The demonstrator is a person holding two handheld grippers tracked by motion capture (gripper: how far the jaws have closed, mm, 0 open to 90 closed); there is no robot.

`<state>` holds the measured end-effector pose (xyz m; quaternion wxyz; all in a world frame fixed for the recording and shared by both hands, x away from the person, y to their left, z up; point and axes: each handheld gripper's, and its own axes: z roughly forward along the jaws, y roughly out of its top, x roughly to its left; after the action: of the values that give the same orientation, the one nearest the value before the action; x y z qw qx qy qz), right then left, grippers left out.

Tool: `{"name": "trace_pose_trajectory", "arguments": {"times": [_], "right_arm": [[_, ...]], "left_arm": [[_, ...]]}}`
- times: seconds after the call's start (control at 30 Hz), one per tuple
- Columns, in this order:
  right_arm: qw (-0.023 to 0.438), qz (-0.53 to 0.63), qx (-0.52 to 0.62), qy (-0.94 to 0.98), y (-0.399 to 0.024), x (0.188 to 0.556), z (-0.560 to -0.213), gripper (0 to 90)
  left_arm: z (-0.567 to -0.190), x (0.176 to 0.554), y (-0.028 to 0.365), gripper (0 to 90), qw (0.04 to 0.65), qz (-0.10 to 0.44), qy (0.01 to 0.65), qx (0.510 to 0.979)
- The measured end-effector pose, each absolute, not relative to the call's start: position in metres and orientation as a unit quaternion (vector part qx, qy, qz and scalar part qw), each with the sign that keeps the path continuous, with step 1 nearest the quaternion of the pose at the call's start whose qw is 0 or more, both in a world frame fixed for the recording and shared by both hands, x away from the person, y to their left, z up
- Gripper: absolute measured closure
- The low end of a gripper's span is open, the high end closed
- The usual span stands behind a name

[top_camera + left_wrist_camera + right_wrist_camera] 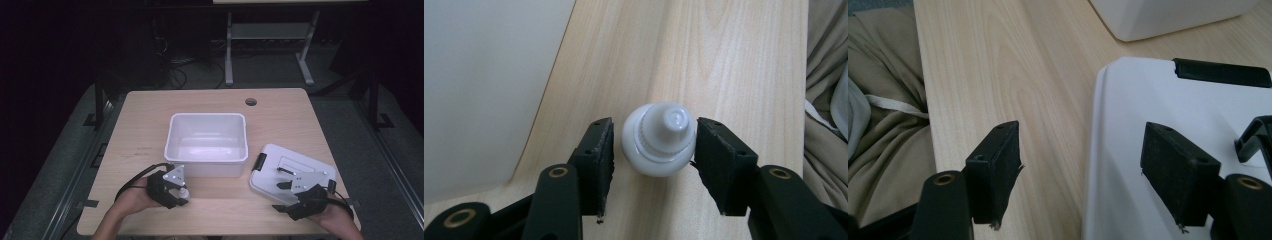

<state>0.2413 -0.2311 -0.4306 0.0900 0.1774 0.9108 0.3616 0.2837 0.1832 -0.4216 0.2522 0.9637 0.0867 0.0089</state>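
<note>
Now, low in the left gripper view, my left gripper brackets a small white bottle standing upright on the wooden table: the right pad touches its cap, the left pad stands just clear, so no grip yet. Best, I judge, to centre the bottle, then squeeze evenly so it doesn't tip. At lower right of the high view my right gripper hangs unclenched over the white lid. Beyond, mid-frame, waits the white bin.
</note>
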Motion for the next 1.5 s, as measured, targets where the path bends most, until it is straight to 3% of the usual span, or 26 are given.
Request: {"name": "trace_pose_trajectory", "arguments": {"times": [1.5], "right_arm": [[0.089,0.359,0.175,0.912,-0.231,0.241,-0.432,30.9]], "left_arm": [[-0.423,0.287,0.173,59.4,0.228,0.009,0.069,0.971]]}}
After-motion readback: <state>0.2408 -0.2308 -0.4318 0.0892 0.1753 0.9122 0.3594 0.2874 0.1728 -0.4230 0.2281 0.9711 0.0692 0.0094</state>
